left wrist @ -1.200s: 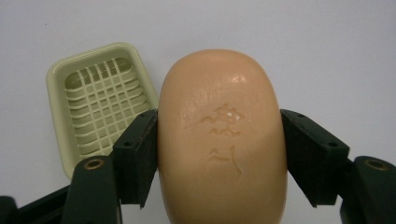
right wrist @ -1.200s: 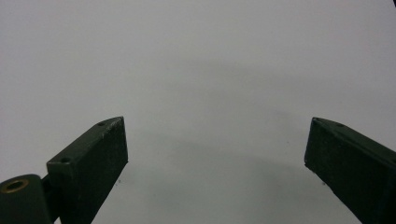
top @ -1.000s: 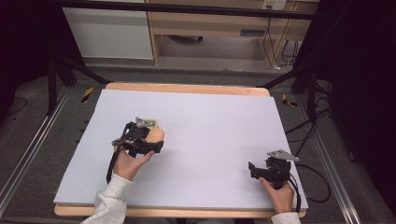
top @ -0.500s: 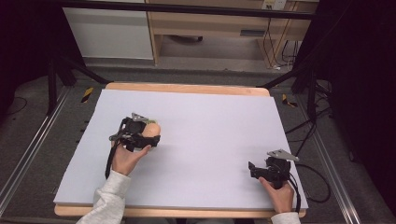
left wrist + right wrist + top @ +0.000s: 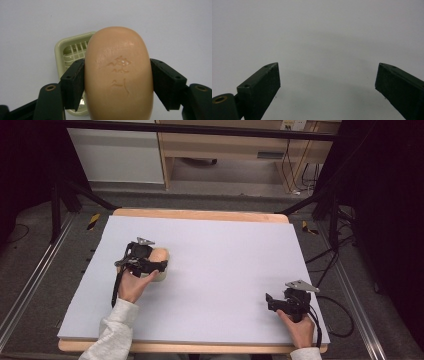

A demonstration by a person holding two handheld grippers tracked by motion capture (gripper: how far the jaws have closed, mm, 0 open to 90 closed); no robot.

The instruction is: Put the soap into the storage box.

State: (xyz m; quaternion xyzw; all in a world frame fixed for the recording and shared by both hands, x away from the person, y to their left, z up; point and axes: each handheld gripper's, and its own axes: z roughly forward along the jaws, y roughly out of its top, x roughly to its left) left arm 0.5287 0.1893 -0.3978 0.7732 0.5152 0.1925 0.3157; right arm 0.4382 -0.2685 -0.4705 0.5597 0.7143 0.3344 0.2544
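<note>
A peach-coloured bar of soap (image 5: 119, 75) with a stamped mark sits between the two black jaws of my left gripper (image 5: 117, 80), whose pads press on both its sides. Beneath and behind it lies a pale green slotted soap dish (image 5: 70, 52) on the white sheet. From above, the left gripper (image 5: 150, 265) holds the soap (image 5: 159, 256) over the dish (image 5: 161, 276) at the table's left middle. My right gripper (image 5: 272, 302) rests near the front right of the sheet. Its jaws (image 5: 327, 87) stand wide apart with bare sheet between them.
A white sheet (image 5: 225, 255) covers the wooden table (image 5: 200, 215). A black frame and metal rails run along the table's sides. Cables (image 5: 335, 320) trail off to the right, and a wooden shelf unit stands beyond the far edge.
My left gripper has carried the soap a little to the left and toward the person. The right gripper has stayed where it was.
</note>
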